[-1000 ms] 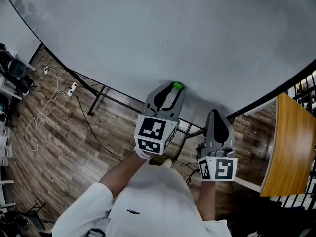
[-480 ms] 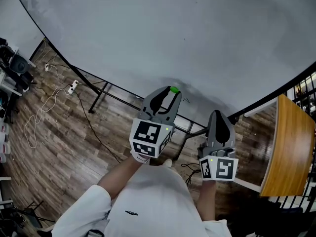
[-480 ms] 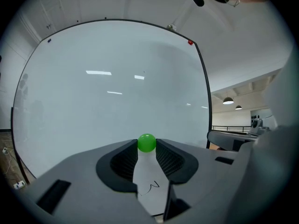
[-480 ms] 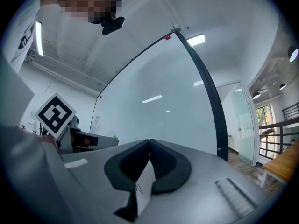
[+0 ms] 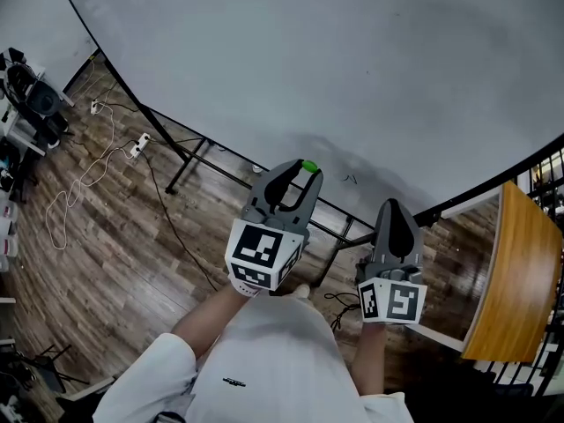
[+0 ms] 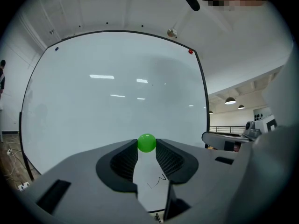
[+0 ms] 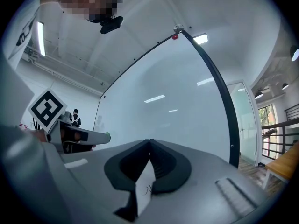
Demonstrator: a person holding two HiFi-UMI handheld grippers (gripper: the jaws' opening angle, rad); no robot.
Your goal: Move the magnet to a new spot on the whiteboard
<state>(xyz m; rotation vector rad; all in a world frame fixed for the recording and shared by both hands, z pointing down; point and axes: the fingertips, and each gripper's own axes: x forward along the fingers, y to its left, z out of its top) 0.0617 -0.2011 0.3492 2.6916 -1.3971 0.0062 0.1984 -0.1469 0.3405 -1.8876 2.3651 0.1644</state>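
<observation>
Magnet (image 6: 146, 143): green ball at head-view centre, in front of the whiteboard's (image 5: 352, 60) lower part; round, so no long axis or pointing shows.
Left gripper (image 5: 305, 171): fingertips clamped on the magnet, aimed at the board.
Right gripper (image 7: 149, 141): jaws pressed together, empty, lower right.

The whiteboard (image 5: 352, 60) runs off the head view's top edge.

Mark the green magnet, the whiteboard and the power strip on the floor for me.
green magnet (image 6: 146, 143), left gripper view, middle of the ball.
whiteboard (image 5: 352, 60), head view, bare surface.
power strip (image 5: 141, 139), head view, middle of its white body.
</observation>
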